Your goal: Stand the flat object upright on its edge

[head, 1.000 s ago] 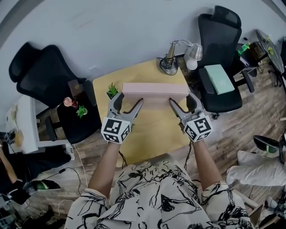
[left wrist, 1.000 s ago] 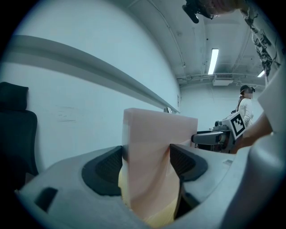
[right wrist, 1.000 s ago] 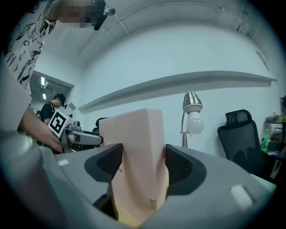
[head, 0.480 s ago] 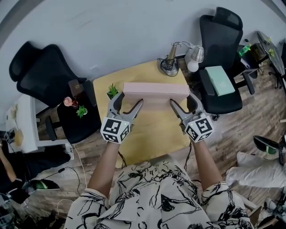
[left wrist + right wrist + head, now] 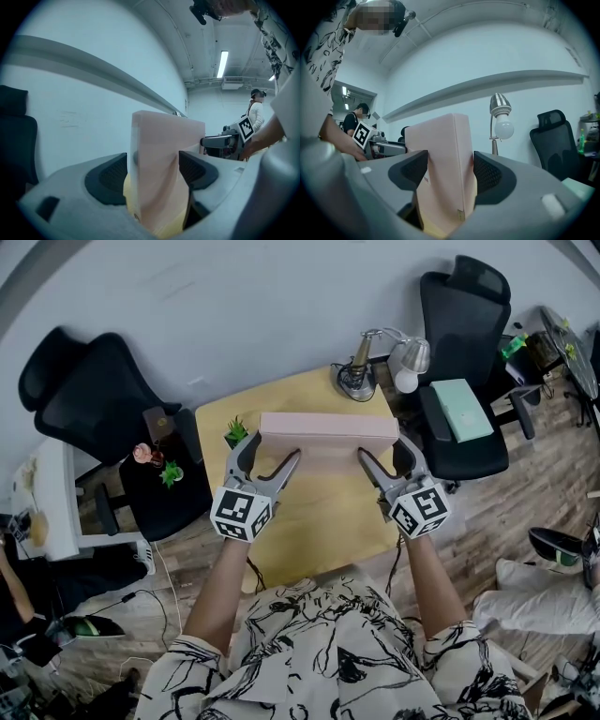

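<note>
On the yellow surface [image 5: 314,521] the pink box [image 5: 326,427] stands upright on its long edge. Your forearms [image 5: 223,582] reach forward, side by side. Your left hand-held gripper [image 5: 269,452] clamps the box's left end, and your right hand-held gripper [image 5: 384,452] clamps its right end.

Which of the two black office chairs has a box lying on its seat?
The chair right of the yellow table, beside the lamp: a mint-green box lies on its seat. The left chair shows none.
</note>
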The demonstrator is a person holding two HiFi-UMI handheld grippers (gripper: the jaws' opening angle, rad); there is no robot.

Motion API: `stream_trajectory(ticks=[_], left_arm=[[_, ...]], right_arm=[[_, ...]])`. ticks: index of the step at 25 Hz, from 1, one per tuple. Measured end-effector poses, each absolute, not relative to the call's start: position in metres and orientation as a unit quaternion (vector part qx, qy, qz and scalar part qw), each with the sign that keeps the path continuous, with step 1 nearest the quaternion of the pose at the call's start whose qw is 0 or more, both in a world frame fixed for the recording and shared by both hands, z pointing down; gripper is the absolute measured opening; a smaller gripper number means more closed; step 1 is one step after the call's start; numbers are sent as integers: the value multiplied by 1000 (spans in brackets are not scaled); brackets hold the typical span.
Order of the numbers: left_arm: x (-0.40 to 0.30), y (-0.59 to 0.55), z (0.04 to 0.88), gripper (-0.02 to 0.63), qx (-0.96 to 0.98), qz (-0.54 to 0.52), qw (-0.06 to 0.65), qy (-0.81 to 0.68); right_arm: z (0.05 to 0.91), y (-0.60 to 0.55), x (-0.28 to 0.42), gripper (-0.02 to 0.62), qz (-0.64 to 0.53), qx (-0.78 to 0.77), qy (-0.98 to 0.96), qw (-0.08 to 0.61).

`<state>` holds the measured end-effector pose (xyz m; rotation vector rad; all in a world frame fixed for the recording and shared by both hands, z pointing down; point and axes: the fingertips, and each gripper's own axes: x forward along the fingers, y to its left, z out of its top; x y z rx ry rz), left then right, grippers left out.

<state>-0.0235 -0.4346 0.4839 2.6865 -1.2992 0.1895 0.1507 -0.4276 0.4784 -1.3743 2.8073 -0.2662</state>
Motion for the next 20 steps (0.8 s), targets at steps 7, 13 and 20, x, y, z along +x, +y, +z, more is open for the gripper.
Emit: stream_trajectory(ticks=[7,13,20], left_arm=[[-26,-436,484,341,897,63,76,-432],[-28,-436,484,344,897,63,74,-432],[-30,-435,486,345,898,65,73,-429]], right_arm=[[478,-429,152,319,-85,-438,895,4],[477,-428,155,334,-91,-434,896,11],[475,-425,149,350,-84,-423,902,7]])
